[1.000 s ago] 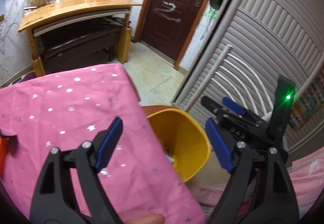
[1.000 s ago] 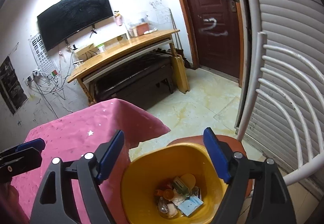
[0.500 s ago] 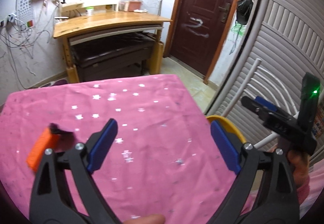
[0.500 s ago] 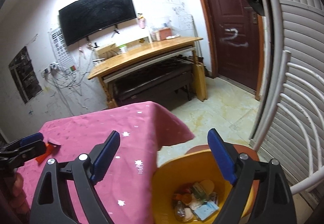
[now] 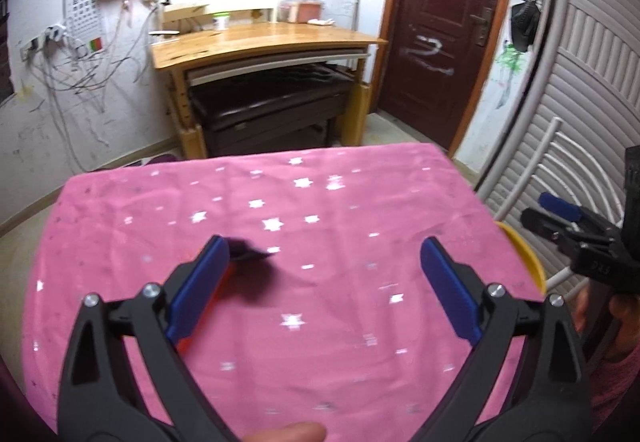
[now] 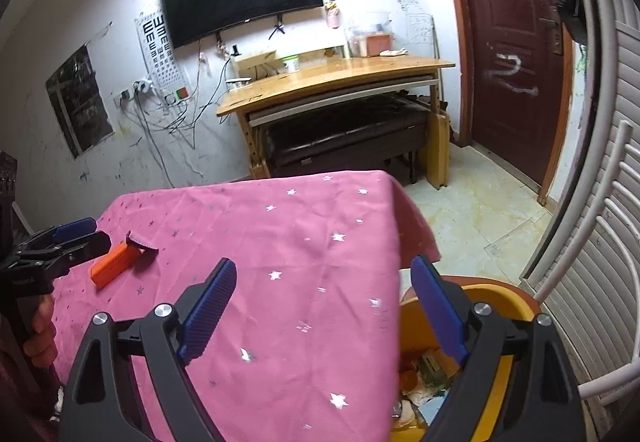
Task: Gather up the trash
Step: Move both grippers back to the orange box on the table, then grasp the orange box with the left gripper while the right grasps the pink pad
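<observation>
On the pink star-printed cloth (image 6: pixel 304 242) covering my worktop, only one piece of trash is left that I can see: a small orange block with a dark crumpled flap at its far end (image 6: pixel 116 260), lying toward the left side of the cloth. My left tool (image 5: pixel 324 278) hangs over the worktop with its jaws opening and nothing between them; in its own view the orange piece sits just behind the left blue pad, partly hidden. My right tool (image 6: pixel 324 306) is spread wide and empty too, poised over the right edge of the cloth, with the round yellow plastic bin (image 6: pixel 500 298) on the floor just beside that edge; wrappers and scraps already lie in its bottom. I judge the step in hand to be the reach for the next item, with the left tool the nearer one. The next move, as I read it, calls for bringing the left tool down so the block lies between the pads, across its narrow width, then closing firmly enough that the loose dark flap does not let it slip on the way to the bin.
</observation>
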